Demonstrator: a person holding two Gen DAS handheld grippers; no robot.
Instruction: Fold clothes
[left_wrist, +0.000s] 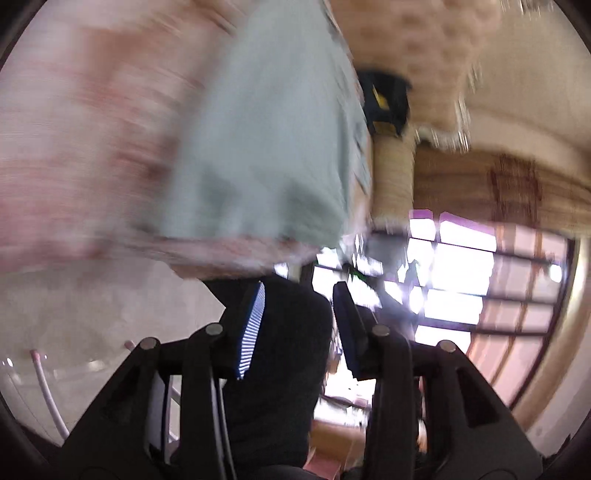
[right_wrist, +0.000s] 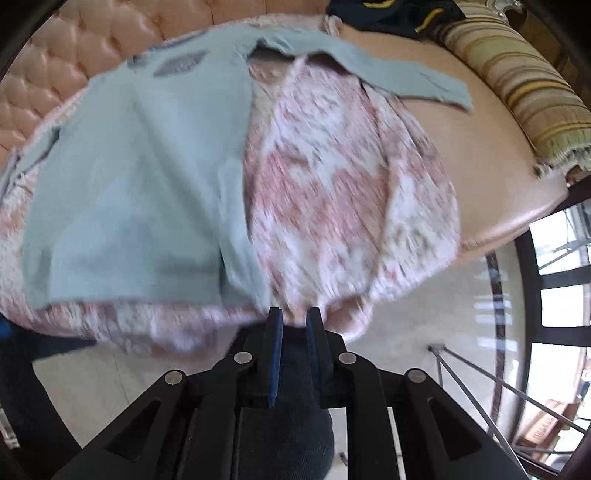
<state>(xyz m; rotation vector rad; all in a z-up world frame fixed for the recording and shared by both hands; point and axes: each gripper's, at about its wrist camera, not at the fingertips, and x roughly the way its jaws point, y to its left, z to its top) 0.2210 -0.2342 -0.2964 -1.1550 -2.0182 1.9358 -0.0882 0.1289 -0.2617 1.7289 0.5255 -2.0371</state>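
While the pale green shirt (right_wrist: 140, 184) lay spread over the pink patterned blanket (right_wrist: 325, 192) on the sofa seat (right_wrist: 491, 173), I had the right gripper (right_wrist: 294, 314) poised above the blanket's near edge, pointing steeply down, and the shirt lay ahead and to the left of its tips. The garment's long axis ran away from me toward the tufted backrest (right_wrist: 92, 40), one sleeve (right_wrist: 406, 79) flung out to the right across the bare seat. The right jaws stood only slightly parted, with nothing between them. From the blurred left wrist view, the left gripper (left_wrist: 299, 288) sat off the blanket's front edge, its jaws spread and empty, the shirt's hem (left_wrist: 258, 218) just ahead and above in frame. I judged the right hand nearer the hem's right corner and the left better placed for the left side. A dark garment (right_wrist: 399, 14) lay beside a striped bolster (right_wrist: 517, 85) at the far end.
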